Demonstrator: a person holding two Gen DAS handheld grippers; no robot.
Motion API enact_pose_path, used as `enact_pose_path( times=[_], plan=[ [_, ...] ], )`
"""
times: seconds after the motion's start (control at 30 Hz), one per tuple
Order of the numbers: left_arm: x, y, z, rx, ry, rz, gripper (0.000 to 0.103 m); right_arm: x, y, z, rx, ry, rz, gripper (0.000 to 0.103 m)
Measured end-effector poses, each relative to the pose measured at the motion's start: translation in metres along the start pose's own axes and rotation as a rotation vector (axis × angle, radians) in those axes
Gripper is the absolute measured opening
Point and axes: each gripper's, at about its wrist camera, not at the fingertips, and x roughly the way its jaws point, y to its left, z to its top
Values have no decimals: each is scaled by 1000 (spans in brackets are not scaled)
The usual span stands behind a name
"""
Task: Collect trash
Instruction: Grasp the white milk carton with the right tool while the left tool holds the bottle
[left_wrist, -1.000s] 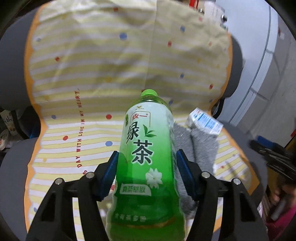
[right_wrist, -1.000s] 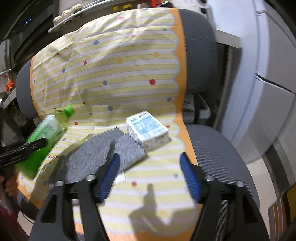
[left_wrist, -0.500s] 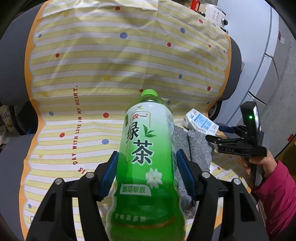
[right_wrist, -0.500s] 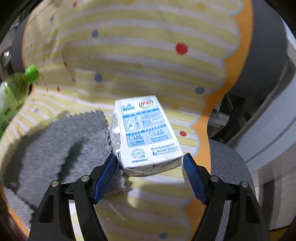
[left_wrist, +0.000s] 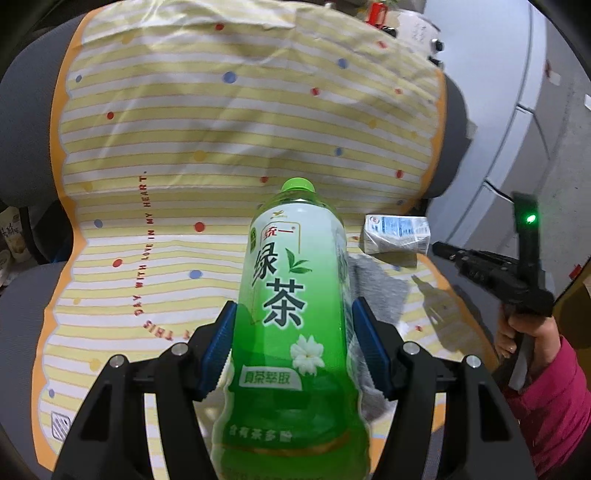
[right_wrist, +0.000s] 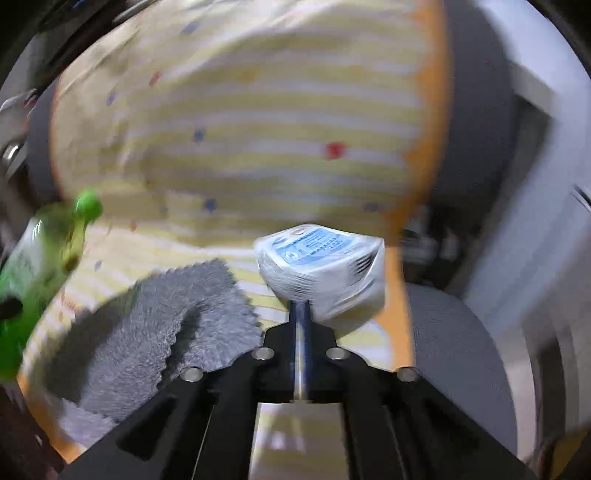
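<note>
The green tea bottle (left_wrist: 295, 314) is pinched at frame centre by the left gripper (left_wrist: 293, 347). The milk carton (right_wrist: 321, 273) is clamped by the narrowly closed right gripper (right_wrist: 301, 314).

Right gripper (right_wrist: 300, 314) w/ fingers closed together, blurred view.
White-blue carton (right_wrist: 320, 273) just ahead of tips; grey cloth (right_wrist: 155, 332) to left; green bottle (right_wrist: 40, 266) far left.

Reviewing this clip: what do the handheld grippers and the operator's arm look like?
The left gripper has black angular plastic arms with silver screw heads and ribbed blue finger pads. The right gripper, seen from the left wrist view, is black with a lit green LED; the hand gripping it wears a magenta sleeve.
</note>
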Motion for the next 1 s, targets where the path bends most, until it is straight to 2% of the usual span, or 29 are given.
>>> enact_pose_path(
  times=[0.13,0.2,0.23,0.27,0.4,0.5,0.6,0.7,0.73,0.8,0.83,0.87,0.93,1.0],
  plan=[
    [-12,-21,-13,32,-1,-34,62,-30,-9,-18,48,24,47,3],
    [-16,-29,-18,46,2,-46,62,-39,-9,-24,28,9,-13,23],
    [-16,-32,-20,52,0,-42,62,-42,-9,-27,17,-6,-34,48],
    [-16,-34,-21,57,-3,-35,62,-43,-11,-28,15,-17,-41,63],
    [-14,-31,-19,45,-12,-22,62,-20,-19,-19,25,-16,-76,68],
    [-10,-24,-12,36,-23,-10,62,13,-32,-3,46,13,-81,68],
    [-3,-16,-8,30,-11,-5,62,42,-45,6,100,54,-34,68],
    [3,-8,-7,18,4,-16,62,69,-49,11,101,94,6,68],
    [5,-6,-6,17,5,-17,62,76,-46,12,94,115,34,68],
    [7,-3,-4,16,3,-11,62,78,-35,11,76,133,86,57],
    [7,-2,-4,13,2,-11,62,76,-23,9,49,141,151,49],
    [8,0,-3,7,1,-11,62,71,-7,8,11,145,220,49],
    [10,3,-2,-1,0,-6,62,58,20,7,-72,135,297,48],
    [10,5,-3,-7,1,-3,62,45,31,11,-126,98,261,51]
  ],
)
